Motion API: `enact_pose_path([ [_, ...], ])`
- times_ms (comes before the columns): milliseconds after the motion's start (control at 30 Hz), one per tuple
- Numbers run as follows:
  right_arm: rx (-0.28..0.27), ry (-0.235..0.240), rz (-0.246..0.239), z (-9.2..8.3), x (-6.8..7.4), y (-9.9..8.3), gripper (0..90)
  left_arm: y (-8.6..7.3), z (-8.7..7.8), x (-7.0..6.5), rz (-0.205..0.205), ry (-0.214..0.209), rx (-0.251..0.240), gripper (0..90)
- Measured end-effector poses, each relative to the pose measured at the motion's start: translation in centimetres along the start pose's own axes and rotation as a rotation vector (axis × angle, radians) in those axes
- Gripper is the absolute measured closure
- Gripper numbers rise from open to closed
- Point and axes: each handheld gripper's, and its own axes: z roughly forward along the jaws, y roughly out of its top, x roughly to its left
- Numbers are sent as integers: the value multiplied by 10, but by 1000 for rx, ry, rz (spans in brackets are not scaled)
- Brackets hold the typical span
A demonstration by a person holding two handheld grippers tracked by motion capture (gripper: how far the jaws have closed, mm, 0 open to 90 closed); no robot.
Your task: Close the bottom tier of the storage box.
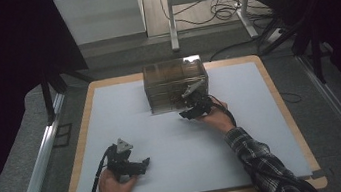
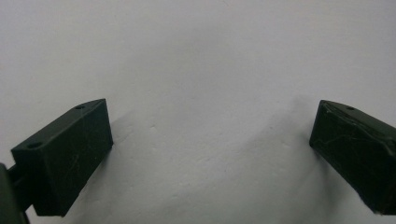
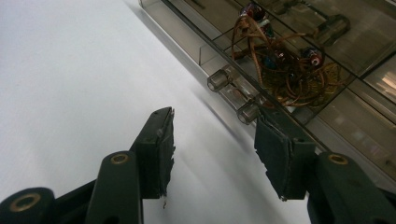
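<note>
clearly the work in hand is at the clear smoked-plastic drawer organizer, which stands toward the far edge of the pale blue mat, near its middle. the right gripper sits just at the box's lower front corner, its jaws spread about halfway with nothing between them; the clear handle of the bottom drawer, two round posts joined by a bar, lies just ahead of the tips and a little to the far-jaw side. that offset is the main risk, to my eye: if the jaws close from where they are, one pad may catch only the near post or slip off the smooth clear plastic, and the pull would skew the drawer in its slot. a second risk is the box itself, which looks light and is not held down; a tug on a sticking drawer could drag the whole organizer across the mat, or tip it forward. the left gripper rests well apart near the front of the mat, jaws spread wide over bare surface, so it gives no bracing. inside the drawer a tangle of wire-and-bead jewellery lies loose, and a jerky opening could throw it against the front wall or snag it.
</note>
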Motion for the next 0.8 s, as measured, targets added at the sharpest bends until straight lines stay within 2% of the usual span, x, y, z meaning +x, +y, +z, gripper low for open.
enact_pose_path([
  [800,0,-17,-2,6,-7,7,429,0,0,0,0,0,0,0],
])
